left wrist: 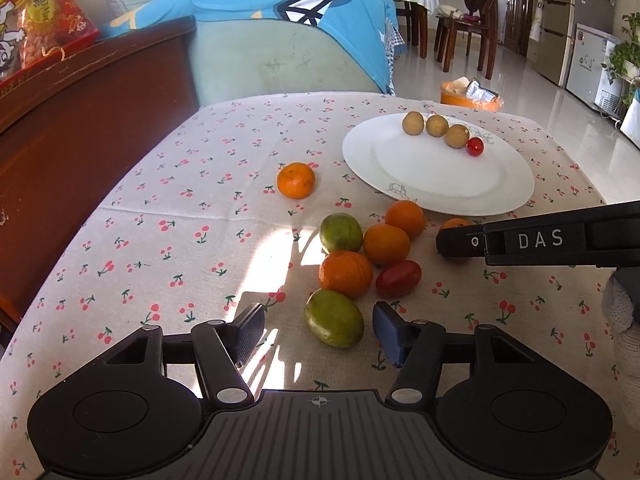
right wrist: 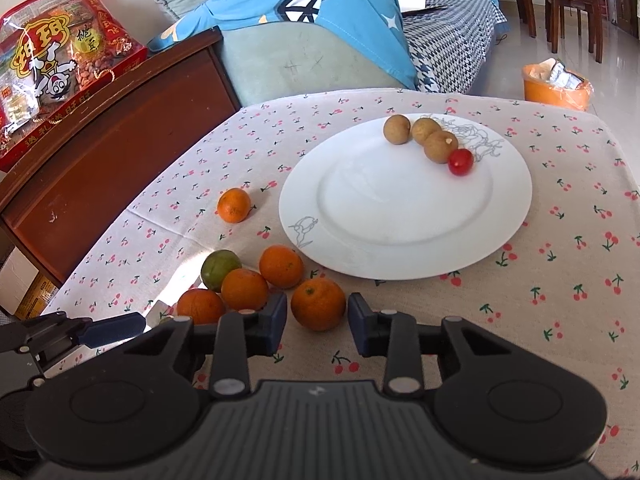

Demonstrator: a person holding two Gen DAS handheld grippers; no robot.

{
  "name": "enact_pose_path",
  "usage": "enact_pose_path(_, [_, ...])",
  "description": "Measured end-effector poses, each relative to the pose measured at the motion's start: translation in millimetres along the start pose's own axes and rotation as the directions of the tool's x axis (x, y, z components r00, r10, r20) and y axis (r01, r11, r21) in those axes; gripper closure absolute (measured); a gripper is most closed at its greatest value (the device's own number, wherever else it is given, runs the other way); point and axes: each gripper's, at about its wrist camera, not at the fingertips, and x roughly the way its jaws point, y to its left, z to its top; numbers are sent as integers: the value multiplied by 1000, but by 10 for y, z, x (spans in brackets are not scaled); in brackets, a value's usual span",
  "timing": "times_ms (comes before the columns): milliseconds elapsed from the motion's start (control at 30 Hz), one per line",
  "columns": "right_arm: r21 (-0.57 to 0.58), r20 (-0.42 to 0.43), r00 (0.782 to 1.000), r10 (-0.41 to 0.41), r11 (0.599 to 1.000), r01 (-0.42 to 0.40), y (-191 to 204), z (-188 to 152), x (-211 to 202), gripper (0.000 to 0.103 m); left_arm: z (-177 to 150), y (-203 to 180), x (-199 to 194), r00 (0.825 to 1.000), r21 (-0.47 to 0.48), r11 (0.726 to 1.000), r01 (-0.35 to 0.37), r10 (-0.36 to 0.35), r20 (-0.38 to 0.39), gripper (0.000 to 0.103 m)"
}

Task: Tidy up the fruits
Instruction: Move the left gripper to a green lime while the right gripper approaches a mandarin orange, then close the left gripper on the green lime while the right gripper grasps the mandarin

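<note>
A white plate [left wrist: 432, 176] [right wrist: 400, 216] holds three brown longans [right wrist: 424, 133] and a small red tomato [right wrist: 460, 161]. Loose fruit lies on the cherry-print cloth in front of it: several oranges [left wrist: 346, 273], a second green fruit [left wrist: 341, 232], a red tomato [left wrist: 399, 278] and a lone orange [left wrist: 296, 180] to the left. My left gripper [left wrist: 318, 330] is open with a green fruit [left wrist: 334, 318] between its fingers. My right gripper [right wrist: 318, 322] is open around an orange [right wrist: 318, 303], with small gaps on both sides; it also shows side-on in the left wrist view [left wrist: 460, 242].
A dark wooden cabinet [right wrist: 100, 152] with a red snack bag [right wrist: 52, 68] stands left of the table. A sofa with a blue cloth [right wrist: 312, 12] is behind the table. An orange bin [right wrist: 556, 88] sits on the floor at the right.
</note>
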Motion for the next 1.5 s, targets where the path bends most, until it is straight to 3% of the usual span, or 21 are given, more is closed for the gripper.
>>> enact_pose_path(267, [-2, 2, 1000, -3, 1000, 3, 4, -7, 27, 72, -16, -34, 36, 999, 11, 999, 33, -33, -2, 73])
enact_pose_path(900, [21, 16, 999, 29, 999, -29, 31, 8, -86, 73, 62, 32, -147, 999, -38, 999, 18, -16, 43, 74])
enact_pose_path(1500, [38, 48, 998, 31, 999, -33, 2, 34, -191, 73, 299, 52, -232, 995, -109, 993, 54, -45, 90, 74])
